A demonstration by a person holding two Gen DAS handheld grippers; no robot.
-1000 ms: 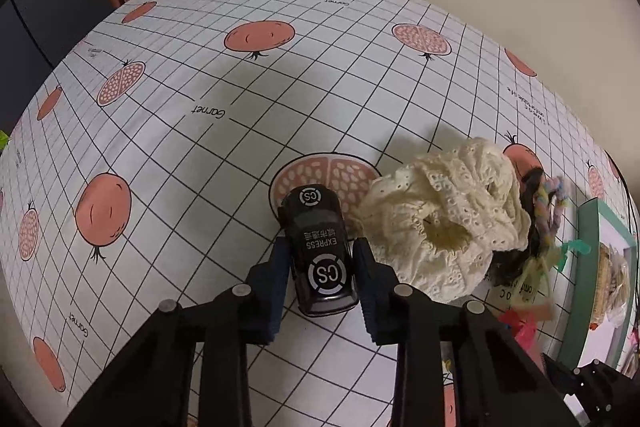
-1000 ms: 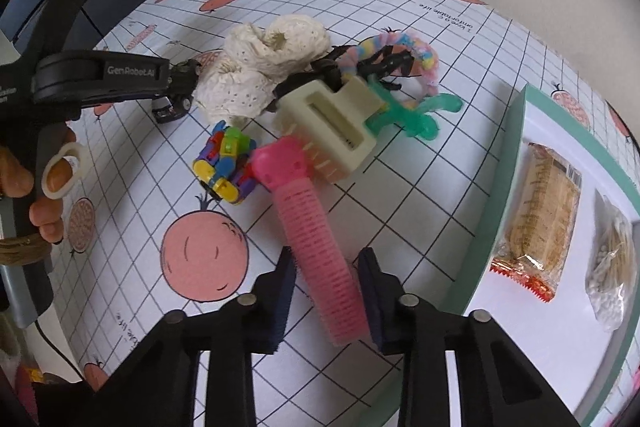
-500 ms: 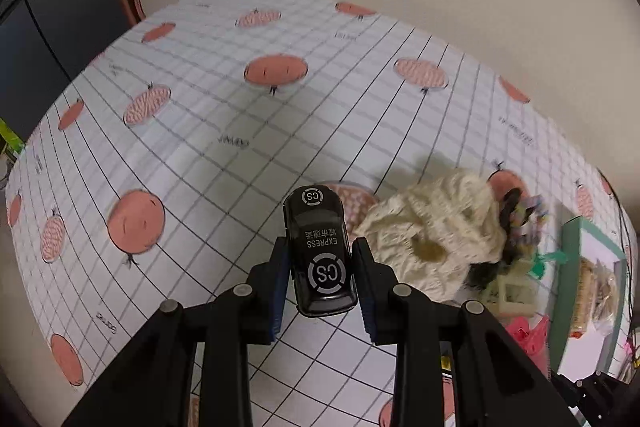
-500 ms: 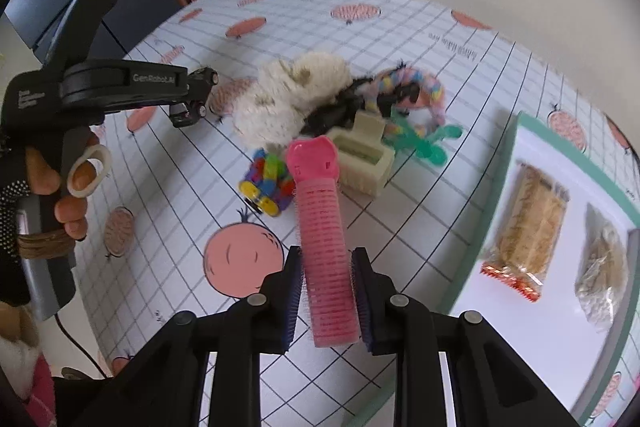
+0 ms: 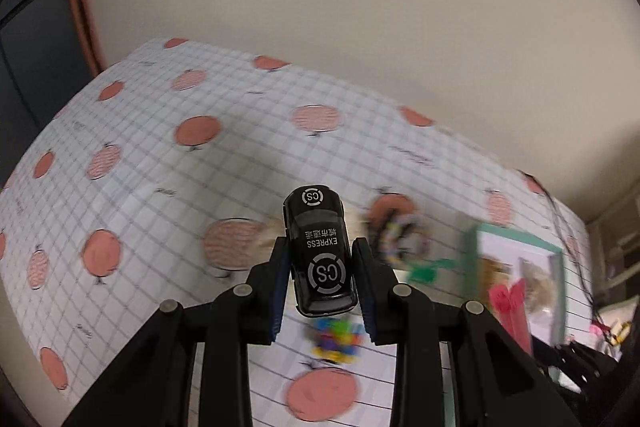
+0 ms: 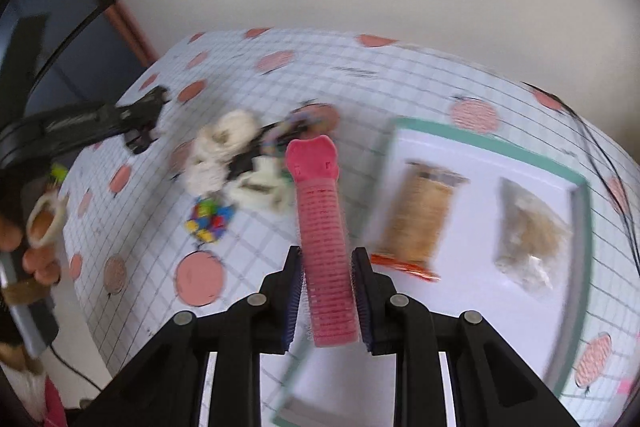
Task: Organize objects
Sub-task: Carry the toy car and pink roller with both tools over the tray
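My left gripper point(image 5: 320, 265) is shut on a black toy car point(image 5: 320, 255) marked "CS EXPRESS", held high above the table. My right gripper point(image 6: 326, 269) is shut on a pink hair roller point(image 6: 324, 227), lifted over the left edge of a white tray with a green rim point(image 6: 480, 137). The right wrist view shows the left gripper point(image 6: 140, 125) with the car at far left. A pile stays on the cloth: a cream lace scrunchie point(image 6: 224, 147), a cream hair clip point(image 6: 260, 187) and a multicoloured block toy point(image 6: 210, 221). The same block toy point(image 5: 338, 337) shows blurred under the car.
The tray holds a snack packet point(image 6: 424, 215) and a clear bag of pale bits point(image 6: 528, 231). A grid tablecloth with pomegranate prints point(image 5: 160, 187) covers the table, with a beige wall behind. A person's hand point(image 6: 28, 239) grips the left tool. Both views are blurred by motion.
Both grippers have risen well above the table with their loads. The right one has carried the pink roller rightward to the tray's edge; the left one has lifted the car and tilted up.
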